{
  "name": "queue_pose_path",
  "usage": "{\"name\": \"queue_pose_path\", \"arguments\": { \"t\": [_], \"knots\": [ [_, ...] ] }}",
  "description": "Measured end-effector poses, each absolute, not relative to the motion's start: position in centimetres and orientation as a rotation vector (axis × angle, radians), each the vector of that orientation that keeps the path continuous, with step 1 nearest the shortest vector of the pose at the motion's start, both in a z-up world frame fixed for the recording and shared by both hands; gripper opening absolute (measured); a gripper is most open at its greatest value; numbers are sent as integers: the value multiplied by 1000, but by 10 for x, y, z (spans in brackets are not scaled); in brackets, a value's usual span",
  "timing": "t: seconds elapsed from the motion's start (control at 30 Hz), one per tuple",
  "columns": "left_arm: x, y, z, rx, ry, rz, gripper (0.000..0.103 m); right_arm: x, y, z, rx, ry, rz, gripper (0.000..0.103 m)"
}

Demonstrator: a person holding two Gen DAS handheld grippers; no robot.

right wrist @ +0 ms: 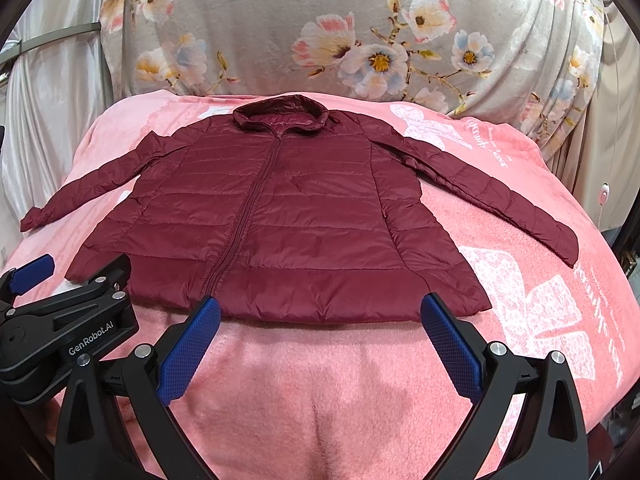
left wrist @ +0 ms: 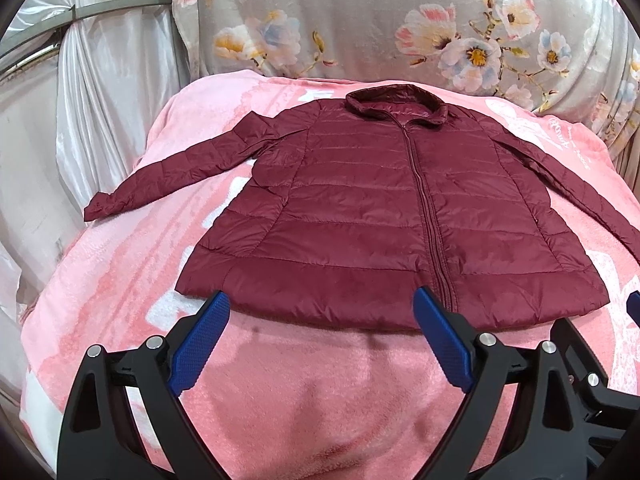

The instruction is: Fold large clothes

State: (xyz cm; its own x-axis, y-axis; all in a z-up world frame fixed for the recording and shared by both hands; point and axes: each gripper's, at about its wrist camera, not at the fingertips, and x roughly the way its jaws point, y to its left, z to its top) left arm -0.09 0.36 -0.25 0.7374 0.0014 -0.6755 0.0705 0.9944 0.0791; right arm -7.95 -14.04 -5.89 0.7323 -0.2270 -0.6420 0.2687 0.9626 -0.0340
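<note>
We see a dark red quilted jacket (left wrist: pixel 372 208) lying flat, front up and zipped, on a pink fleece blanket (left wrist: pixel 304 392) that covers a bed. Its collar (left wrist: pixel 394 103) points away from us toward a grey floral cloth (left wrist: pixel 360 20) draped behind the bed, and its hem lies nearest to us. Both sleeves spread outward and down, away from the body: the left sleeve (left wrist: pixel 168 172) reaches toward the blanket's left side, and the right sleeve (right wrist: pixel 492 196) stretches across white printed patterns on the blanket. Silvery satin curtains (left wrist: pixel 100 92) hang at the far left.

The left gripper (left wrist: pixel 322 304) hovers just in front of the hem, its blue textured fingers (left wrist: pixel 200 340) spread wide apart. The fingers grip nothing; their tips appear over the hem's edge, but we cannot tell whether they touch the fabric.

The right gripper (right wrist: pixel 320 308) sits just beside the left one, also at the hem, nearer the jacket's right half. Its blue fingers (right wrist: pixel 452 344) are likewise spread wide and empty, with the tips at the hem edge. In the right wrist view, the left gripper's black body appears at the lower left, over the jacket's left hem corner.
</note>
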Motion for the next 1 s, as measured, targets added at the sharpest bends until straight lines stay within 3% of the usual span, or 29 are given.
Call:
{"name": "queue_pose_path", "arguments": {
  "t": [1.0],
  "knots": [
    [10, 9, -9, 88, 827, -20, 94, -74, -135, -69, 58, 706, -266, 98]
  ]
}}
